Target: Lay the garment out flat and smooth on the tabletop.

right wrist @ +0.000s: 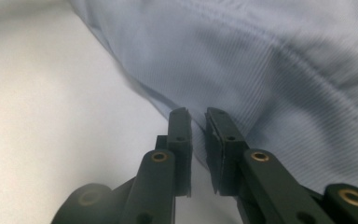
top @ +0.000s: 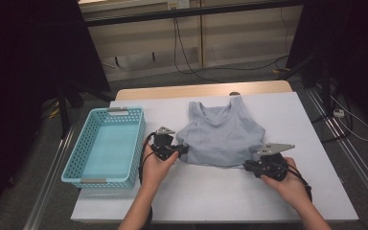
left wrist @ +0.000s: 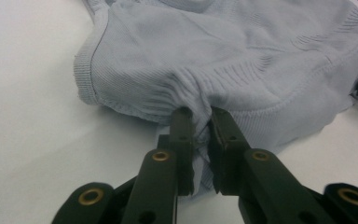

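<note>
Now pinching the tank top [top: 220,136] hem at both bottom corners.
My left gripper [left wrist: 200,122] and right gripper [right wrist: 197,122] are clamping fabric narrowly; bare white table [top: 211,191] is lying open toward me.

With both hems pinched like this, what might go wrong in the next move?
1. The left hand-held gripper holds only a small bunch of the top's hem; it may slip out when lifted.
2. The right hand-held gripper bites right at the fabric's edge, so that corner may drop.
3. The basket stands close to the left hand.

Dim room, bright even table light, soft shadows, right gripper view blurred
</note>
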A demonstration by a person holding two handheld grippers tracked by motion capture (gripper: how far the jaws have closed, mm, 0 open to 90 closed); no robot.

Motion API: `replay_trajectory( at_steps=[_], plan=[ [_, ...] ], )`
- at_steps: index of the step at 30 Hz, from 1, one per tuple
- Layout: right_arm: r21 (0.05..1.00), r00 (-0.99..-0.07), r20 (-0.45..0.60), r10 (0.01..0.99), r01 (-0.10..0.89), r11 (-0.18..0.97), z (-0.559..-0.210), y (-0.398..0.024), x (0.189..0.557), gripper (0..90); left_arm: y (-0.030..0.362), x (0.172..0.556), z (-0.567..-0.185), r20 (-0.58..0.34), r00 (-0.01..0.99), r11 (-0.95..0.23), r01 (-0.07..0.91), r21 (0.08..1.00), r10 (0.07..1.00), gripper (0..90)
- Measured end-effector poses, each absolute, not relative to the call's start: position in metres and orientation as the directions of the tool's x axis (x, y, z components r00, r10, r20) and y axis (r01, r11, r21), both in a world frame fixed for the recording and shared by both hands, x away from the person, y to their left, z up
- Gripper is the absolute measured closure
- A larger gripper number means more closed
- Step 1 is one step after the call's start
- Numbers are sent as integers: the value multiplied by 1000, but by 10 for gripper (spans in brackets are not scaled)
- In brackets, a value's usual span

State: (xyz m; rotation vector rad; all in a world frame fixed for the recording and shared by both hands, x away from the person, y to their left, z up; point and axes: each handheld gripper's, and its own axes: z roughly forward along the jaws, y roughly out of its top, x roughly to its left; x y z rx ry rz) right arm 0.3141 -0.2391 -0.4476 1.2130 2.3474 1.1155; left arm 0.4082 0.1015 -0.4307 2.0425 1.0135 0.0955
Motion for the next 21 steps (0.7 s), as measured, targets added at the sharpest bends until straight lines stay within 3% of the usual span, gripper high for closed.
replay_trajectory(
  at_steps=[17,21],
  plan=[
    [817,-549,74,832,511,265,-432,-240,320,539,118,397,-423,-263,647,-284,614,736,716,519],
    [824,-539,70,839,506,257,-431,-239,324,508,123,395,-423,-257,646,-302,623,721,719,509]
  ],
)
